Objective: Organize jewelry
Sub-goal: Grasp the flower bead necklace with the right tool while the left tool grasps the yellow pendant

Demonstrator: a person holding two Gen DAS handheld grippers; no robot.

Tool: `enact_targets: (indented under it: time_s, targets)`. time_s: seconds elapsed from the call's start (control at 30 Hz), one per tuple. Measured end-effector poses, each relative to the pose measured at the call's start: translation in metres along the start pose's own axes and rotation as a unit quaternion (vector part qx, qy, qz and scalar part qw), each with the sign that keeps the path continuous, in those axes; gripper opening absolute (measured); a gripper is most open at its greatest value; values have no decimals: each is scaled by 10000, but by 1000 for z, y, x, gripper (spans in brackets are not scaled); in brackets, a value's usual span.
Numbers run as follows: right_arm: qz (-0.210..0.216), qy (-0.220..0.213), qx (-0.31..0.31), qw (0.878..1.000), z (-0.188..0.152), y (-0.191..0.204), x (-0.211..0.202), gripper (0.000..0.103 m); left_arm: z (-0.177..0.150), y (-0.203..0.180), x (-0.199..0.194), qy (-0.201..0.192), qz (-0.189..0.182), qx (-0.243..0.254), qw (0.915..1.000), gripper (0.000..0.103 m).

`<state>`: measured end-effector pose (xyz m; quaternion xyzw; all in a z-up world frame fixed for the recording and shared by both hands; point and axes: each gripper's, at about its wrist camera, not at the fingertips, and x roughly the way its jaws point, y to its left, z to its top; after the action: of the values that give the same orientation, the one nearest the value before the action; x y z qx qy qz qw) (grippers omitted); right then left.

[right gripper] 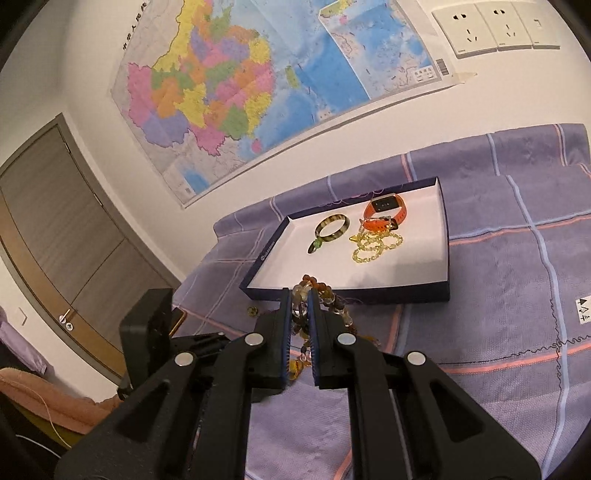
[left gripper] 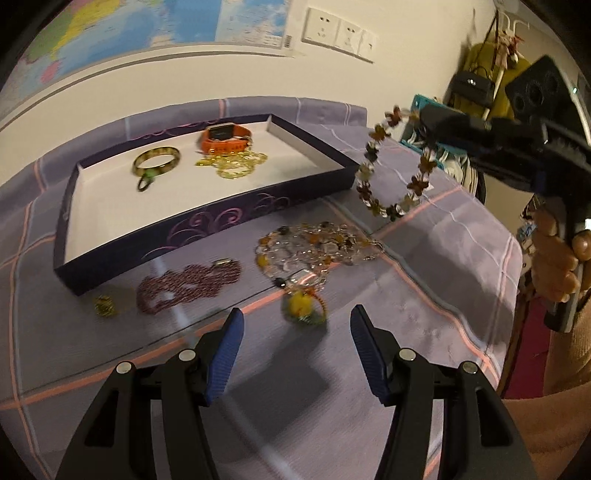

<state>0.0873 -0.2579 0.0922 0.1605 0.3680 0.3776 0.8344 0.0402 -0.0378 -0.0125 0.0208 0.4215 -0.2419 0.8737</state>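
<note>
A dark purple tray point(left gripper: 207, 218) with a white floor lies on the purple cloth; it holds an orange watch point(left gripper: 225, 138), a brown bangle point(left gripper: 157, 160) and a yellow chain point(left gripper: 236, 164). My right gripper point(right gripper: 299, 295) is shut on a brown bead bracelet point(left gripper: 391, 162), which hangs in the air to the right of the tray. My left gripper point(left gripper: 295, 325) is open and empty, low over the cloth. In front of it lie a clear-and-amber bead necklace point(left gripper: 314, 247), a reddish chain point(left gripper: 188, 284), a yellow pendant point(left gripper: 301, 306) and a small gold piece point(left gripper: 105, 304).
The table's right edge point(left gripper: 513, 258) drops off near the hand holding the right gripper. A wall with a map point(right gripper: 258, 81) and sockets point(right gripper: 495, 26) stands behind the tray. A door point(right gripper: 55, 229) is at the left.
</note>
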Motion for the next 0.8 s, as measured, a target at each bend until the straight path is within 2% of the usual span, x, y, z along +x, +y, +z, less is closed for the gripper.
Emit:
enact_targets:
  time_s: [0.2,0.47,0.8]
  targets:
    - [42,20,29,10000,-1,-1,1,9,6,-7,9,94,41,104,9999,50]
    - [79,126,94,9998,-6,-3,10,9,7,-4,11,138,240,96,9996,15]
    - [112,135,119,9998,-7,-5,11,9,6,0,1,37,128,-66,9999,13]
